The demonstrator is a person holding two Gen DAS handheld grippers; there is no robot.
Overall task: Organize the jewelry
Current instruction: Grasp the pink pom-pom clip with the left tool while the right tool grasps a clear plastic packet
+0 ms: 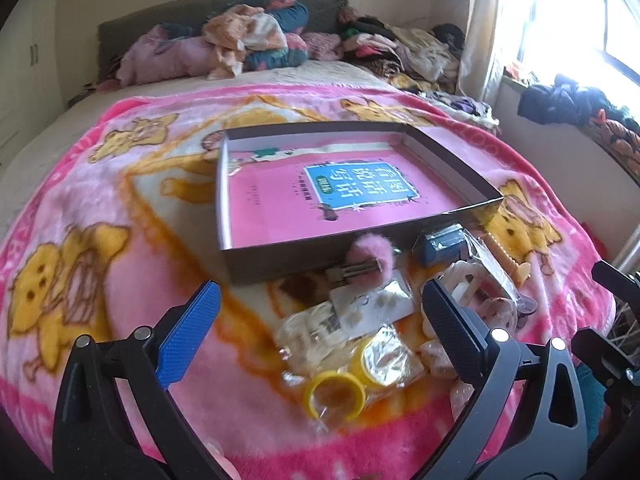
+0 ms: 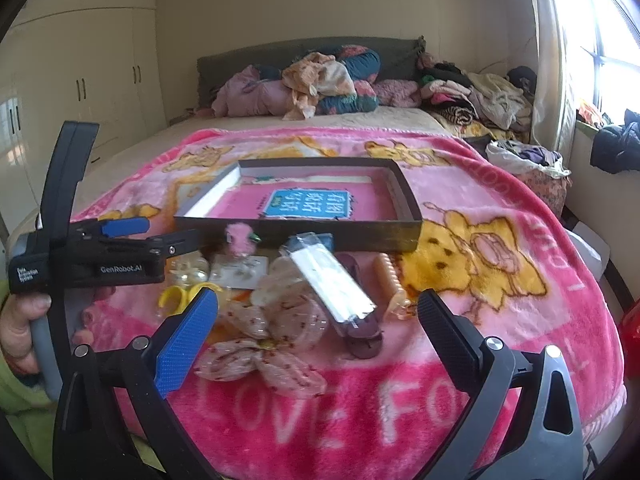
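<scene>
A shallow open box [image 1: 280, 258] [image 2: 304, 232] with a pink book inside lies on the pink blanket. In front of it sits a pile of jewelry and hair items: a pink fluffy clip [image 1: 370, 254] [image 2: 240, 245], yellow rings in plastic [image 1: 334, 394] [image 2: 176, 298], a card of earrings [image 1: 372, 306], a blue case [image 1: 440, 244], a floral fabric bow [image 2: 268, 340] and a clear packet [image 2: 332, 286]. My left gripper [image 1: 320, 320] is open and empty above the yellow rings. My right gripper [image 2: 318, 326] is open and empty over the bow.
The pink cartoon blanket [image 2: 400, 400] covers the bed's near end. Piled clothes and pillows [image 2: 320, 80] lie at the headboard. A window [image 2: 600, 40] is to the right, wardrobes [image 2: 80, 80] to the left. The left gripper's body [image 2: 100, 264] shows at the left of the right wrist view.
</scene>
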